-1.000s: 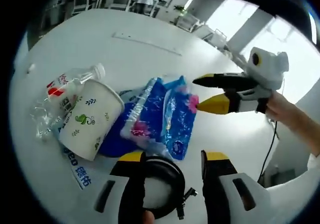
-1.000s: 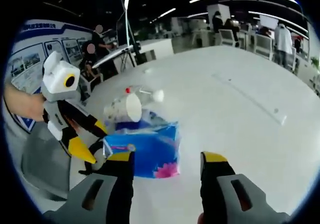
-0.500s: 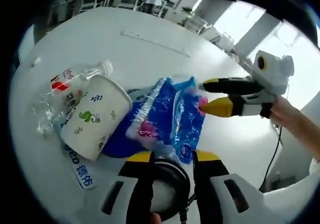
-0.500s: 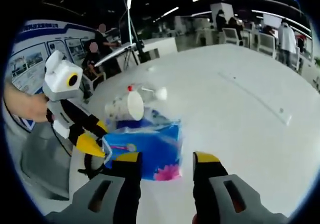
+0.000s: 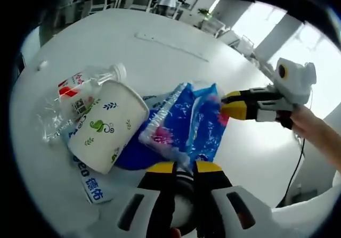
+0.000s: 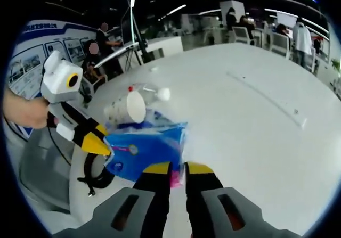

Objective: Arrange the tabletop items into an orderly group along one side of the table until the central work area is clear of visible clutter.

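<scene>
While a crushed plastic bottle and a tipped paper cup lie at the left of the white tabletop, the blue tissue pack sits beside them; the left tongs pinch a black cable loop, and the right tongs pinch the pack's edge.

Opposed close views (shared blue packet)

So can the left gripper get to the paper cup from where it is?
Probably not right away: the left gripper is shut on the black cable, with the paper cup lying off to its side.
</scene>
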A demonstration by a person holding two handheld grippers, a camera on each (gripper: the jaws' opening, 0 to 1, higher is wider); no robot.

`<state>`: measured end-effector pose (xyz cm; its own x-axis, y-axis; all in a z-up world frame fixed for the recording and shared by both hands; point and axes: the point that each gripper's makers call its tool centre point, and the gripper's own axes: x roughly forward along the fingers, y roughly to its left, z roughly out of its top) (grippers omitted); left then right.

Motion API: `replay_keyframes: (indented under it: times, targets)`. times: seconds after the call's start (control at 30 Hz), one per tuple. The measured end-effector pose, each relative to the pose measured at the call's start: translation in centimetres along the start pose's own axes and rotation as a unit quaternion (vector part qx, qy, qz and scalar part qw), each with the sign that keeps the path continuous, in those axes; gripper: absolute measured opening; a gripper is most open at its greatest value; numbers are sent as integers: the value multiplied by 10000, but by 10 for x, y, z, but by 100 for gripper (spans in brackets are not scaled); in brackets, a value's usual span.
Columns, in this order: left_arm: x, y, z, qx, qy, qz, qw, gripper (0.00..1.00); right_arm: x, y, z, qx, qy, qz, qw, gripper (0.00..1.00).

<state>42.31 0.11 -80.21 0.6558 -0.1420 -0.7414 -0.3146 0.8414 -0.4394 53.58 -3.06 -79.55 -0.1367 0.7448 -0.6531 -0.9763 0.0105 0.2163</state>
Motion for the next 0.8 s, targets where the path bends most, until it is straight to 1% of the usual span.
replay_keyframes:
  times: [0.07,0.1,0.17,0.4,0.53,0.67,0.7,0.8]
  targets:
    - [0,2,1,-6,-21,48,10000,3,-1,-1,-1,56,-17,-4,10000,1]
    - [0,3,1,-11,-35,45,10000,2,-2,-1,-1,173,-47,13,9998,0]
    - [-1,3,2,-1,-54,47,10000,0,-4,-1,-1,245,-61,6,9997,0]
    - [-3,2,4,109,-67,50,9999,0,-13,2,-3,387,-156,-28,9991,0]
    - [-4,0,8,192,-84,48,9998,0,-19,3,-3,386,-202,-77,9990,0]
    - [-3,-4,11,316,-47,-18,9995,0,-27,2,-2,409,-277,-160,9987,0]
    - [-2,-6,11,378,7,-56,9993,0,-30,2,-2,403,-289,-198,9986,0]
    - [-1,-10,18,565,23,-79,9984,0,-37,1,-1,319,-342,-304,9984,0]
